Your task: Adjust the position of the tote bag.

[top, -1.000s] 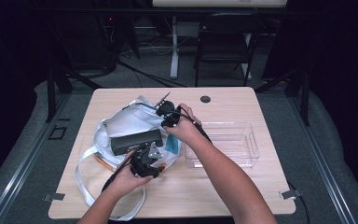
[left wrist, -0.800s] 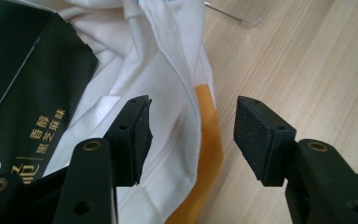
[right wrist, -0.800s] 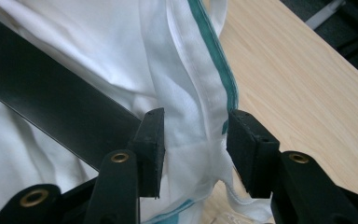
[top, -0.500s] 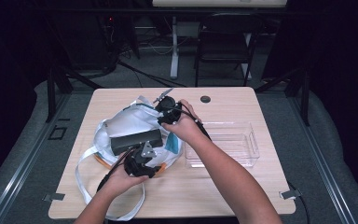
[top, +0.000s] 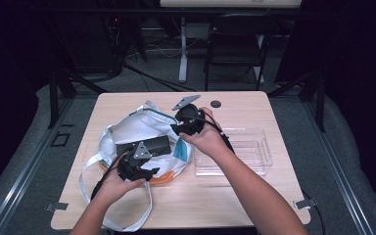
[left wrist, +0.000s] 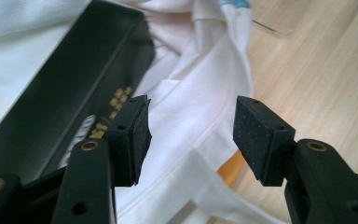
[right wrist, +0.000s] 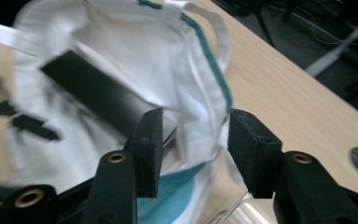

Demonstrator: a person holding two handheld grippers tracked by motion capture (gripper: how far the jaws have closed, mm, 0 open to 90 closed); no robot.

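Roughly central, left of middle, bag: white cloth bag [top: 137, 132] lies crumpled on the table [top: 235, 196], mouth open; teal trim along its rim
Box: black box [top: 144, 145] rests in the bag's opening; probably half inside
Left gripper [top: 136, 166]: jaws apart, over the bag's near edge beside the box
Right gripper [top: 186, 122]: jaws apart around the bag's rim; whether they touch is unclear
Tray: clear plastic tray [top: 235, 152] just right of the bag

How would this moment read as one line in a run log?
left tool: open, over white bag | right tool: open at bag rim | black box: in bag
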